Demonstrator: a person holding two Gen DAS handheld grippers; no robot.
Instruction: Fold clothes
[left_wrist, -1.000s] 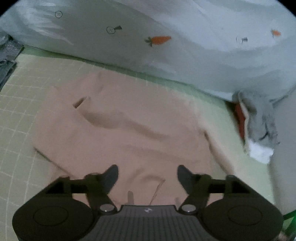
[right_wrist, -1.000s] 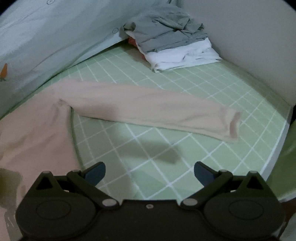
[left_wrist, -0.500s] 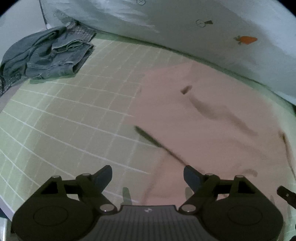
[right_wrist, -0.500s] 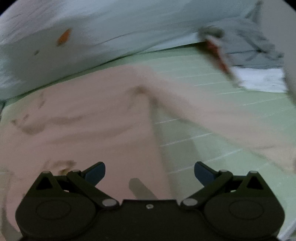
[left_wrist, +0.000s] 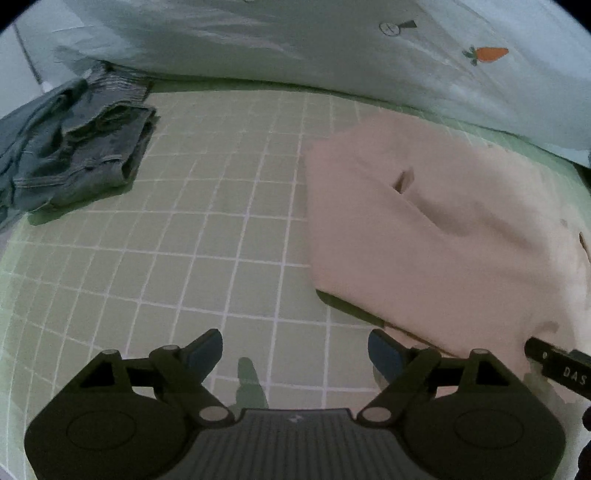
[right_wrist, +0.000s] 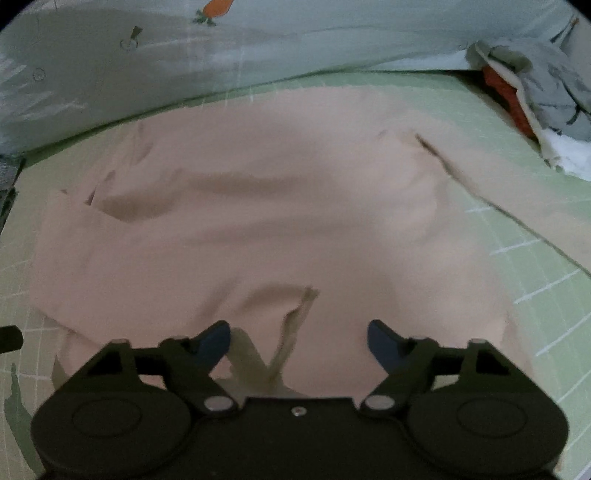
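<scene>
A: Left wrist view first. Any writing?

B: Only "DAS" in pale letters on a dark bar (left_wrist: 561, 369) poking in at the right edge; the rest is cut off. The pale blue bedding (left_wrist: 295, 40) along the back has a printed carrot (left_wrist: 487, 54) on it.

A: And the left gripper (left_wrist: 295, 350)?

B: Released, jaws spread wide, nothing between them. It hangs over the green checked sheet (left_wrist: 184, 240), with its right finger just at the near edge of the pink sweater (left_wrist: 424, 229). The sweater lies flat on the sheet, to the right in this view.

A: Anything else around?

B: A crumpled heap of jeans (left_wrist: 74, 155) at the far left, well apart from the sweater.

A: Now the right wrist view.

B: No readable writing. The right gripper (right_wrist: 299, 343) is also released and empty, held over the near hem of the sweater (right_wrist: 258, 221), where a small fold of cloth sticks up between the jaws. One sleeve (right_wrist: 517, 206) runs off to the right across the sheet (right_wrist: 535, 266).

A: What does this view add?

B: A pile of grey, white and orange clothes (right_wrist: 546, 99) at the far right corner, against the bedding (right_wrist: 295, 40). The jeans heap is clear only in the left view.
</scene>
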